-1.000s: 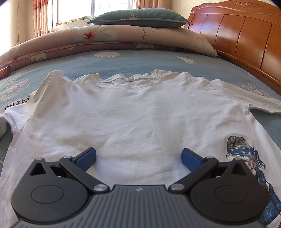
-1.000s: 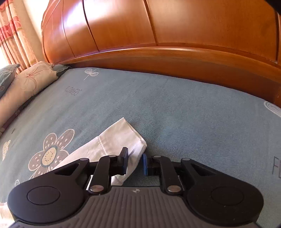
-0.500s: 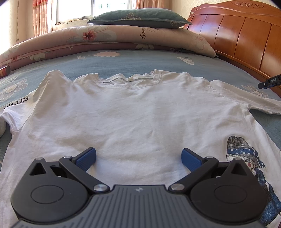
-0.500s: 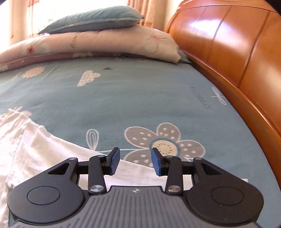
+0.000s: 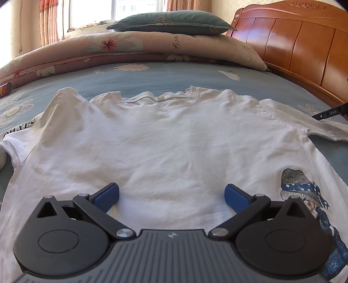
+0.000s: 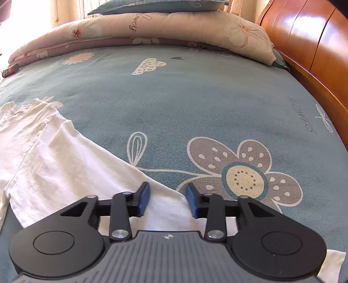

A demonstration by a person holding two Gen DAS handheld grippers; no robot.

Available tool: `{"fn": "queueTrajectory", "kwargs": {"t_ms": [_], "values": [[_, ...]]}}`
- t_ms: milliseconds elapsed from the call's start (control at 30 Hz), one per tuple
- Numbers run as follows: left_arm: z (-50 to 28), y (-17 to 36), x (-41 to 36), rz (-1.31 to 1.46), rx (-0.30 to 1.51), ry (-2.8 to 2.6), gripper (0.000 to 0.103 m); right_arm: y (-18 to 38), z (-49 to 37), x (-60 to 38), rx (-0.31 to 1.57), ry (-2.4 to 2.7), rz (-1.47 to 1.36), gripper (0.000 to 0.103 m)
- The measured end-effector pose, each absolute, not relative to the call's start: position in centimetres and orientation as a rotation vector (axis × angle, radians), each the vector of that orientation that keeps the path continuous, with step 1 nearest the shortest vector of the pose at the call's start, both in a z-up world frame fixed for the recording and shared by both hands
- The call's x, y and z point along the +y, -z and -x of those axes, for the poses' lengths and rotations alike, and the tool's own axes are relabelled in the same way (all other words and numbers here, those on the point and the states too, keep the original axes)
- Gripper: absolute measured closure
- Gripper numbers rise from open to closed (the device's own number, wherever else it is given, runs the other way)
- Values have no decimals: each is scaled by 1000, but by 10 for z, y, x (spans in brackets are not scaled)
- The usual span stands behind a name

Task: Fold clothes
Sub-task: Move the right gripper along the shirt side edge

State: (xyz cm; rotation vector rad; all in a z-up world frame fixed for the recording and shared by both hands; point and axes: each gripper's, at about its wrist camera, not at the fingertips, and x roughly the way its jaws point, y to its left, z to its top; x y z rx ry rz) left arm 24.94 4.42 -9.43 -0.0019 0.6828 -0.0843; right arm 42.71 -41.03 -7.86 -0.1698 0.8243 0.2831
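Lying face up and spread flat across the blue flowered bed sheet [image 5: 152, 80]: a white T-shirt [image 5: 174, 141], collar toward the far end of the bed, both short sleeves stretched out to the sides. Carries a printed cartoon figure [image 5: 304, 196] in a dotted blue scarf near the hem on the right of the left wrist view.

Hovering low over the shirt's lower middle, the left tongs [image 5: 171, 196], spread wide, blue pads well apart, only smooth cloth showing between them and nothing pinched.

Set over the right sleeve [image 6: 54, 163], near its cuff end, the right tongs [image 6: 167, 200], pointing steeply down. Have just been closing, yet show a clear gap between the blue pads, with white sleeve cloth and its upper edge visible in that gap. No pinch visible; whether the pad tips touch the fabric cannot be told.

Beyond the collar, bare sheet, then a folded pink and cream floral quilt [image 5: 130, 48] across the bed, topped by a dark green pillow [image 5: 171, 21]. Along the right side, a glossy orange-brown wooden headboard [image 5: 304, 43]. Behind the quilt, a bright window [image 5: 137, 8].
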Motion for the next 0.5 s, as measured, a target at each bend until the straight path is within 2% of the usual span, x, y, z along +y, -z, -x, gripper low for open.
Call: {"fn": "queueTrajectory", "kwargs": {"t_ms": [100, 233, 267, 433, 467, 500], "values": [[-249, 94, 45, 2, 683, 85, 1, 79, -427, -409, 801, -226, 171, 102], [-249, 94, 45, 4, 682, 85, 1, 81, -433, -414, 801, -40, 133, 101], [-249, 94, 45, 4, 682, 86, 1, 76, -429, -410, 786, -57, 118, 96], [-249, 94, 45, 4, 681, 86, 1, 48, -414, -358, 739, -237, 122, 89], [-249, 94, 45, 4, 681, 86, 1, 47, -415, -343, 739, -272, 157, 79], [-249, 94, 45, 4, 681, 86, 1, 49, -418, -328, 731, -301, 210, 73]]}}
